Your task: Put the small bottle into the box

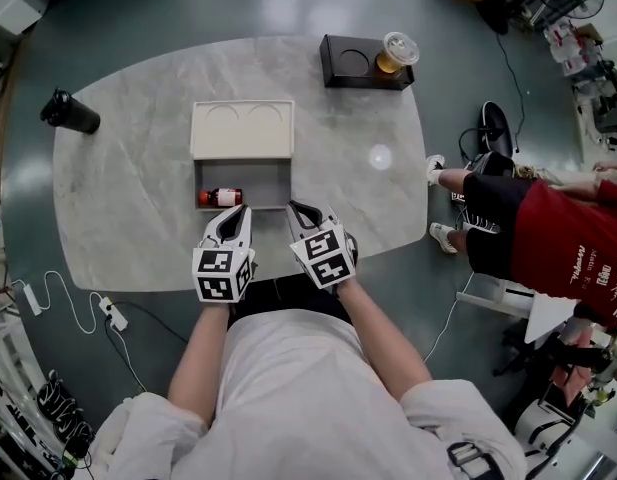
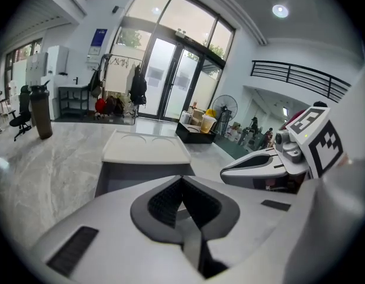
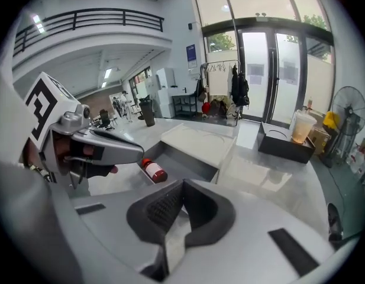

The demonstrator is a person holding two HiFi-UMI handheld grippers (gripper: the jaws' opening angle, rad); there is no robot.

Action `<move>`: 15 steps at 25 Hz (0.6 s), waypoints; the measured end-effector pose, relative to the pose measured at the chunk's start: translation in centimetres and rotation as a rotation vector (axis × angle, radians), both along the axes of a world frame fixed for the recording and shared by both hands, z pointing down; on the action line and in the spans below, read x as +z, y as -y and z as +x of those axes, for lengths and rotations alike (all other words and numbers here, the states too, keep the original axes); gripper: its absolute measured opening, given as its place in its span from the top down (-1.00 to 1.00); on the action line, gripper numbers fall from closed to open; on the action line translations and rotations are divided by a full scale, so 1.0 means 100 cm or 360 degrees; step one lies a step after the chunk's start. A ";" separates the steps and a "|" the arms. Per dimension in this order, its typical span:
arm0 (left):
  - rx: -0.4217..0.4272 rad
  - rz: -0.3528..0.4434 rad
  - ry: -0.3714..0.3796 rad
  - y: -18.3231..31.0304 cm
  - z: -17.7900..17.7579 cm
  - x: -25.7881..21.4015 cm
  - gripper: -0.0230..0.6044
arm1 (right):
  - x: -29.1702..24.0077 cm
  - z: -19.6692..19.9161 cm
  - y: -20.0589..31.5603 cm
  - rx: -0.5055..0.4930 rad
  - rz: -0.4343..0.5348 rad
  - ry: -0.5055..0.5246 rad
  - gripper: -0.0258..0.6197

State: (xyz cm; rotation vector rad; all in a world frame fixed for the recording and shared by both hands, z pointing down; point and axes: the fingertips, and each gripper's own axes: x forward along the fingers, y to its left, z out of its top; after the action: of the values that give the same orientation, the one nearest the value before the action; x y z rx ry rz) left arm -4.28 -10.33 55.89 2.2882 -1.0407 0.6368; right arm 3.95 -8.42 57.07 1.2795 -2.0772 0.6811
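Left gripper (image 1: 238, 211) is clenched with nothing between its jaws, and so is the right gripper (image 1: 300, 208). Both hover just off the near wall of the grey box (image 1: 268, 183), close to the table's (image 1: 138, 188) near edge. And there's the small bottle (image 1: 220, 197), red cap and all, lying on its side against the left end of the box, so the placing looks done. The white lid (image 1: 242, 128) lies open beyond, toward the far edge. What's left, I'd say, is a clean exit: lift both tools up and back toward the person and keep the tips off that near wall so the box doesn't skid. If the lid comes next, open first and take it by its far rim.
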 end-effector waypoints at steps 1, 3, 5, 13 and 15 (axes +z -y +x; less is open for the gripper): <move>-0.0011 0.0021 0.0001 -0.001 0.002 -0.006 0.86 | -0.007 0.003 -0.001 0.0020 0.0039 0.0006 0.84; -0.0027 0.0058 -0.0012 -0.003 0.006 -0.018 0.86 | -0.023 0.008 -0.001 0.0062 0.0124 0.0031 0.84; -0.0032 0.0088 -0.0040 -0.005 0.011 -0.032 0.86 | -0.041 0.011 0.000 0.0099 0.0209 0.0069 0.84; -0.0043 0.0275 -0.0113 0.000 0.029 -0.090 0.86 | -0.108 0.026 0.009 0.0201 0.0502 0.0160 0.84; -0.0053 0.0318 -0.0122 0.002 0.032 -0.102 0.86 | -0.122 0.030 0.010 0.0219 0.0557 0.0169 0.84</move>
State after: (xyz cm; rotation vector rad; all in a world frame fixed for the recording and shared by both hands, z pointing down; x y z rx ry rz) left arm -1.13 -10.54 45.67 2.4390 -1.1481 0.4446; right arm 6.92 -9.38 44.85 1.6210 -2.2821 0.4638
